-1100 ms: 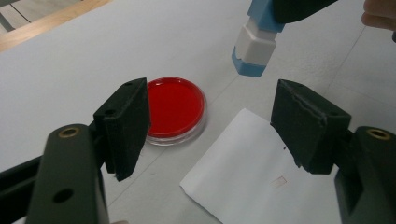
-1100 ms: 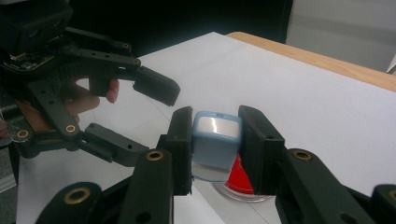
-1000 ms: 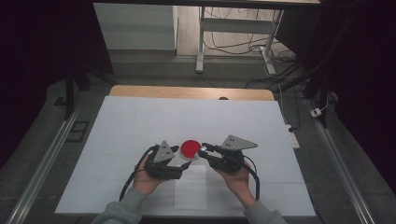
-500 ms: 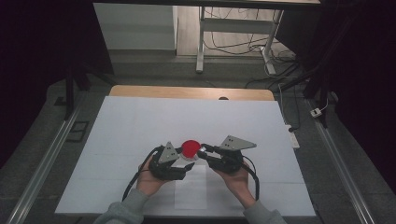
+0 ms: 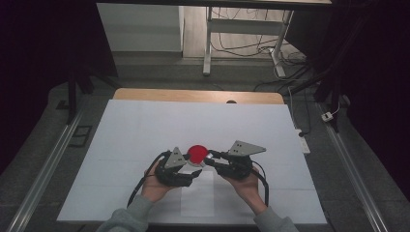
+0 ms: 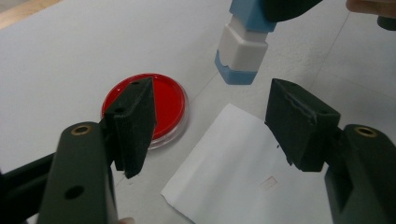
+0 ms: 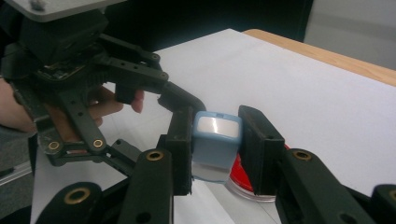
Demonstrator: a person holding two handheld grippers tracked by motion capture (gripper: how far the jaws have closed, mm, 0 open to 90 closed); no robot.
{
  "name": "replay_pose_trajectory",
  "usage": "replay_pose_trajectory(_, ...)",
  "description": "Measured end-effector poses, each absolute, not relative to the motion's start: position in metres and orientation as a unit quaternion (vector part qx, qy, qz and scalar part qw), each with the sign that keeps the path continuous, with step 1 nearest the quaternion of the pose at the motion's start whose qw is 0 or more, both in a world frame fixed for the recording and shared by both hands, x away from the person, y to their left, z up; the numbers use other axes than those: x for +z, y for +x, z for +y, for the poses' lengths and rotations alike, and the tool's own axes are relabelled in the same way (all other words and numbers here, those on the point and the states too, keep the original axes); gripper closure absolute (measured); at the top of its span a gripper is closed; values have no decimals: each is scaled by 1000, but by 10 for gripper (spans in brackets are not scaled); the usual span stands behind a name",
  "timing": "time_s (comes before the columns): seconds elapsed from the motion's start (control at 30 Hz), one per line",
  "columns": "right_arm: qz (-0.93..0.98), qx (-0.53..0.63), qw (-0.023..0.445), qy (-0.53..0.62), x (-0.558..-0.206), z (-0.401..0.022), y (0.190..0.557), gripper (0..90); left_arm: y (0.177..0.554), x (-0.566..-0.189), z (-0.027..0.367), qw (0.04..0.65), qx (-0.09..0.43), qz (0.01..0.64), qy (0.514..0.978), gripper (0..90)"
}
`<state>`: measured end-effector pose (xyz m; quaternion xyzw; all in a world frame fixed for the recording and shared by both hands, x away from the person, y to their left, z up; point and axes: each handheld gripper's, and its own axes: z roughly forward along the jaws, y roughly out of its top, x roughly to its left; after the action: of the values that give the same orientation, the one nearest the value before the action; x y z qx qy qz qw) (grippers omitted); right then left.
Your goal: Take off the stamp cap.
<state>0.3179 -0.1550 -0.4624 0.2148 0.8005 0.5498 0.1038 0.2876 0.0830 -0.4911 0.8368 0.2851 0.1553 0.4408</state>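
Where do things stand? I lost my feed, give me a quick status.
Right gripper shut on blue-and-white stamp, held off the table. Left gripper open, jaws just narrowing, nothing between them. Red ink pad uncovered beside paper sheet. Nothing blocking.

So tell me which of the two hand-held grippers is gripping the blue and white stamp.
The right hand-held gripper: its jaws press both sides of the stamp. The left hand-held gripper stands open over the paper sheet, nothing between its jaws.

Dim room; grey floor point(image 5: 145, 72) w/ cables point(image 5: 241, 46), white desk frame point(image 5: 208, 43).
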Motion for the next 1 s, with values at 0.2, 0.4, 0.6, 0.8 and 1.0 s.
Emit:
replay_pose_trajectory(0.2, 805, 551, 99, 196, -461, -156, 318, 662, 291, -492, 83, 444, 144, 273, 841, 346)
replay_pose_trajectory(0.4, 811, 550, 87, 180, -461, -160, 321, 662, 293, -493, 81, 438, 132, 258, 851, 349)
replay_pose_trajectory(0.6, 814, 550, 81, 170, -461, -157, 320, 661, 293, -495, 78, 438, 128, 253, 853, 377)
replay_pose_trajectory(0.8, 816, 546, 80, 173, -462, -155, 318, 661, 292, -496, 73, 440, 132, 251, 852, 435)
replay_pose_trajectory(1.0, 814, 543, 81, 191, -463, -153, 318, 662, 291, -497, 69, 437, 142, 252, 852, 520)
